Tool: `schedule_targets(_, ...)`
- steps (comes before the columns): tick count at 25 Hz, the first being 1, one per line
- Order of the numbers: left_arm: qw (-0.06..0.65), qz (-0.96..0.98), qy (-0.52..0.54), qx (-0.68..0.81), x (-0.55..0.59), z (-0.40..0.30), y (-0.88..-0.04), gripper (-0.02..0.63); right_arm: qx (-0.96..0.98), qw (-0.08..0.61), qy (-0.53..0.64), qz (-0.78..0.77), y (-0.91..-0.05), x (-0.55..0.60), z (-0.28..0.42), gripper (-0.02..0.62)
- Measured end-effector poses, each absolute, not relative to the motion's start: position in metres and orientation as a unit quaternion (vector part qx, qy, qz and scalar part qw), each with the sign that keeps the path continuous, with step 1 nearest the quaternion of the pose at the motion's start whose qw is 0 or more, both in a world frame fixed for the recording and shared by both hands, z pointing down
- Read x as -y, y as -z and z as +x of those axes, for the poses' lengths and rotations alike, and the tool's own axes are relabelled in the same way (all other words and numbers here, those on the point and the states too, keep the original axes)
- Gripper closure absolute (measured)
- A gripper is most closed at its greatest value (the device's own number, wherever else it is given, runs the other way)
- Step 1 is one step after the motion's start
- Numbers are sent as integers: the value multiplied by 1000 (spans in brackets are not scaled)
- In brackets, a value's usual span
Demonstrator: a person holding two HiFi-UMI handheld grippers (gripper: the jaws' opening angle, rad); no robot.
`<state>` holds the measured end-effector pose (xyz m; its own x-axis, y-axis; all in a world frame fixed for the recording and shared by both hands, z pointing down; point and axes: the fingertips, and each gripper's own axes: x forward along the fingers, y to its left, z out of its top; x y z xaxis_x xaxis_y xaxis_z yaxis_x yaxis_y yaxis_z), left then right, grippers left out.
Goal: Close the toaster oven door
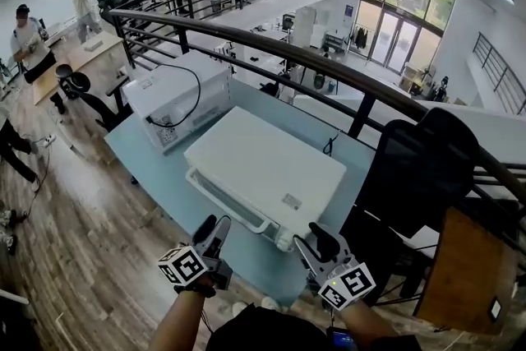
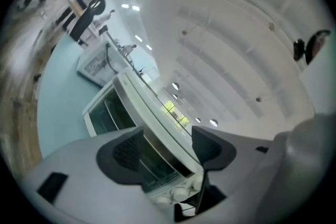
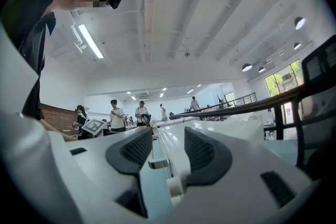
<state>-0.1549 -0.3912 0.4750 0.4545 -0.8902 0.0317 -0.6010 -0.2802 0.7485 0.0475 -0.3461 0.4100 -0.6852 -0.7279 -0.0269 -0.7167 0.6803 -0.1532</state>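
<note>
The white toaster oven (image 1: 263, 168) sits on the light blue table (image 1: 140, 156) with its front toward me. Its glass door (image 2: 105, 113) stands up against the front and looks closed, with white knobs (image 2: 173, 194) at the near end. My left gripper (image 1: 215, 228) hovers just off the oven's front left. Its jaws (image 2: 168, 147) are open, and the door's top edge shows through the gap with neither pad touching it. My right gripper (image 1: 316, 237) hangs by the oven's front right corner. It is open too (image 3: 168, 149), with only the oven's edge (image 3: 173, 136) beyond.
A second white appliance (image 1: 177, 99) with a black cable stands behind the oven on the left. A black chair (image 1: 419, 168) and a wooden board (image 1: 464, 275) are close on the right. A dark railing (image 1: 329, 66) runs behind the table. People stand far off.
</note>
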Motion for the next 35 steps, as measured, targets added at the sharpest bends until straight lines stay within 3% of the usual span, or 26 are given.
schedule_targets(7,116,817,56,562,350,-185,-433,325,-911,53,58,-405,-397,349,65,421)
schedule_targets(11,51,806,21,589,328,-190,-419,338,-913,53,53,-400,-395,348,66,470)
schedule_targets(15,6,797,3,604,309,-190,-407,425,-910,66,55,-405,-388,349,70,562)
schedule_targets(20,14,788,26,615,301,-193,-400,572,-912,71,53,-400,-383,347,72,597)
schedule_targets(22,21,784,27,620,298,-197,-403,591,-915,68,52,-395,-384,346,71,598)
schedule_targets(35,38,783,35,619,298,-195,-408,595,-916,73,68,-388,-385,349,72,598)
